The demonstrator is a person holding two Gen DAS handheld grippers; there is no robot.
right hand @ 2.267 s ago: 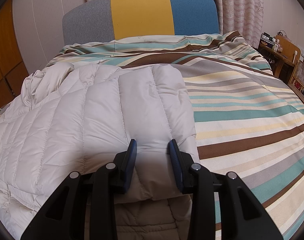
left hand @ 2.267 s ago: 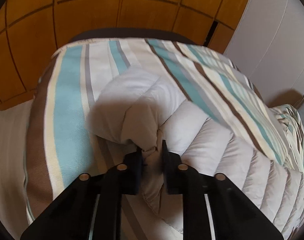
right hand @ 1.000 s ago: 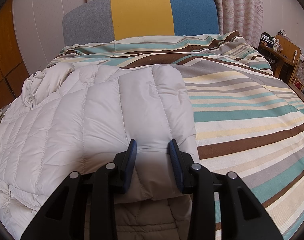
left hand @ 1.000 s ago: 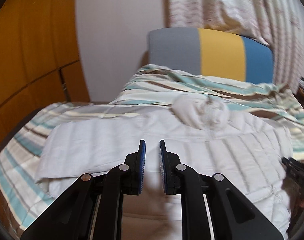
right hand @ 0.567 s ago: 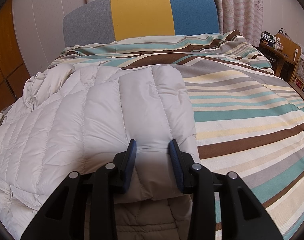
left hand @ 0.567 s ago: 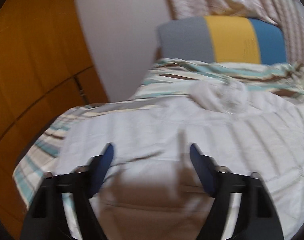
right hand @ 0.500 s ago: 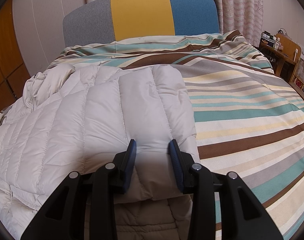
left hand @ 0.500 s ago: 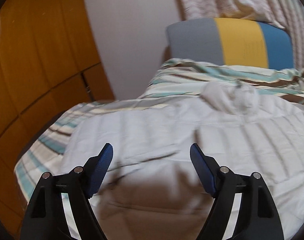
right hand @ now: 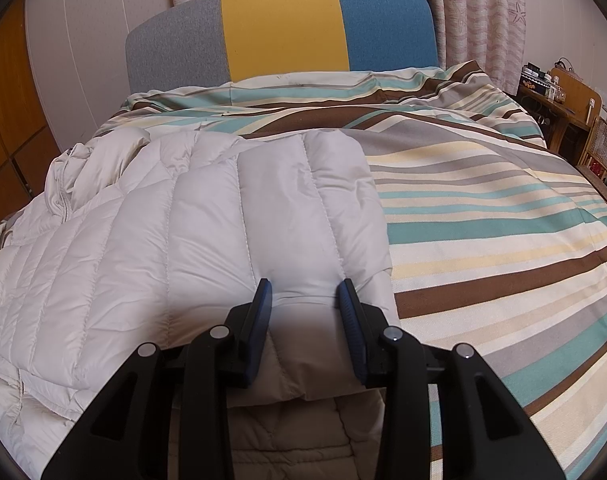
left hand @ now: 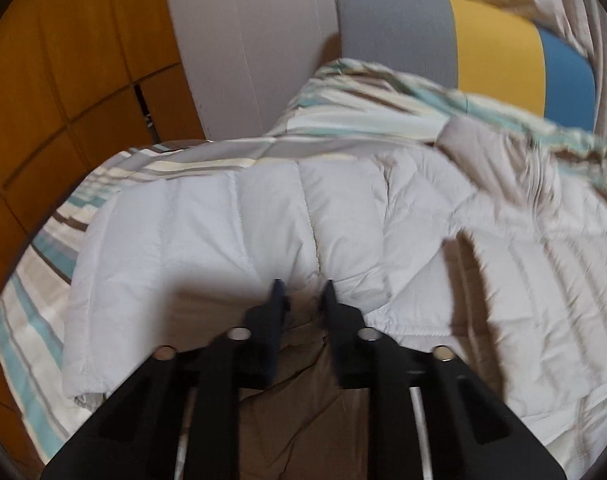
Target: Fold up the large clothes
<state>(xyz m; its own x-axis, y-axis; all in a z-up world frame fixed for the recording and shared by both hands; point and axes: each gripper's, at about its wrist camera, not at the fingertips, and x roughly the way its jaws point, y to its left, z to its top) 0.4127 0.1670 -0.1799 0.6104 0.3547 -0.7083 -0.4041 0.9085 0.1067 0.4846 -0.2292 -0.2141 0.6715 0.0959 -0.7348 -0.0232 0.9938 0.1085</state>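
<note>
A large off-white quilted down jacket (right hand: 183, 240) lies on the striped bedspread (right hand: 483, 208). In the right wrist view my right gripper (right hand: 305, 292) is shut on the folded edge of the jacket, with puffy fabric bunched between its blue-padded fingers. In the left wrist view my left gripper (left hand: 302, 294) is shut on a fold of the same jacket (left hand: 263, 224) at its left side, and fabric puckers between the fingers. The jacket's collar or hood (left hand: 499, 160) lies bunched at the far right.
A headboard (right hand: 283, 28) in grey, yellow and blue stands at the far end of the bed. Orange wooden cabinet doors (left hand: 63, 80) are on the left. Wooden furniture with small items (right hand: 567, 96) stands at the right. Patterned curtains (right hand: 479, 12) hang behind.
My left gripper let go of the sleeve, swung round, opened wide, then closed on the jacket's left fold. My right gripper has stayed shut on its fold without moving.
</note>
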